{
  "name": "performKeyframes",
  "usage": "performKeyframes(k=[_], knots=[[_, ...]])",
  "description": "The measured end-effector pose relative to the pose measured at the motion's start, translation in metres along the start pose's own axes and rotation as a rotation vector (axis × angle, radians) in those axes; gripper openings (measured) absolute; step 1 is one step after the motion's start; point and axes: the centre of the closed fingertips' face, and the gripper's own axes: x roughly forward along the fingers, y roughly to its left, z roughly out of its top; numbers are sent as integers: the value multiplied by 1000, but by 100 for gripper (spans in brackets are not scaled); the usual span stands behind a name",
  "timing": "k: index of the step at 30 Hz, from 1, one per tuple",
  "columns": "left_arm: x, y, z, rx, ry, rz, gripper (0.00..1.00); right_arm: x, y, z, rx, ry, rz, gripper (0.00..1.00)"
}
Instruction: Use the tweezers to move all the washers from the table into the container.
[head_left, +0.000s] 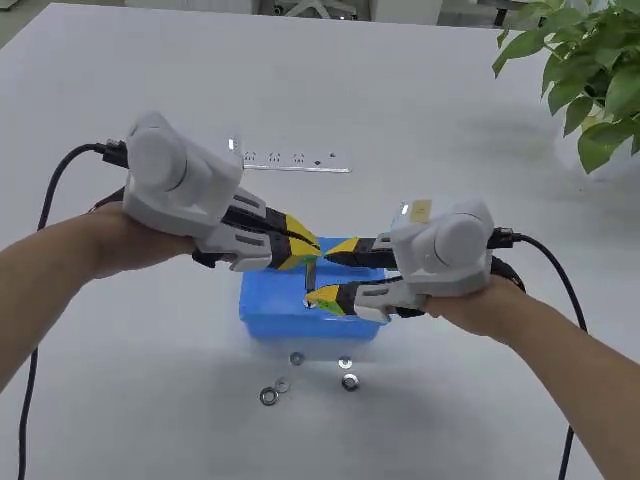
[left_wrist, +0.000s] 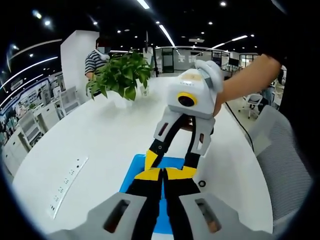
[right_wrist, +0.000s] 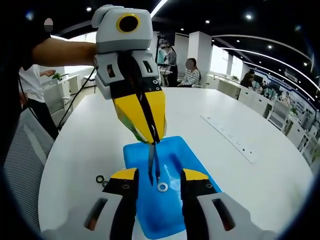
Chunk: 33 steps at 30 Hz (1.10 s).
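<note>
Head view: the left gripper (head_left: 300, 246) is clamped on the tweezers (head_left: 311, 270), which point down into the blue container (head_left: 268, 316). The right gripper (head_left: 326, 277) gapes on its right. Several washers (head_left: 268, 396) lie on the table (head_left: 450, 120) on the container's near side.

Left gripper view: its jaws meet.

Right gripper view: the tweezers' tips sit nearly together. One washer (right_wrist: 162, 187) lies inside the container just beside them. I cannot tell whether they grip anything.

The left gripper (left_wrist: 163, 174) has its yellow-tipped jaws pressed together above the blue container (left_wrist: 136, 167). Facing it, the right gripper (left_wrist: 171, 159), carried on a person's arm (left_wrist: 250, 80), has its jaws spread apart. A washer (left_wrist: 202, 183) lies on the white desk (left_wrist: 100, 135) just beside the container. A potted plant (left_wrist: 120, 75) stands farther back.
</note>
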Motion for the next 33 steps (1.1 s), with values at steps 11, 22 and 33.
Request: performKeyframes(k=[11, 22, 33], knots=[[-9, -7, 10, 9, 5, 12, 5, -20, 12, -1, 30, 4, -36, 43], [-16, -20, 23, 18, -10, 13, 4, -45, 22, -4, 41, -1, -89, 51], [-19, -40, 30, 33, -8, -4, 4, -71, 39, -18, 57, 15, -122, 61]])
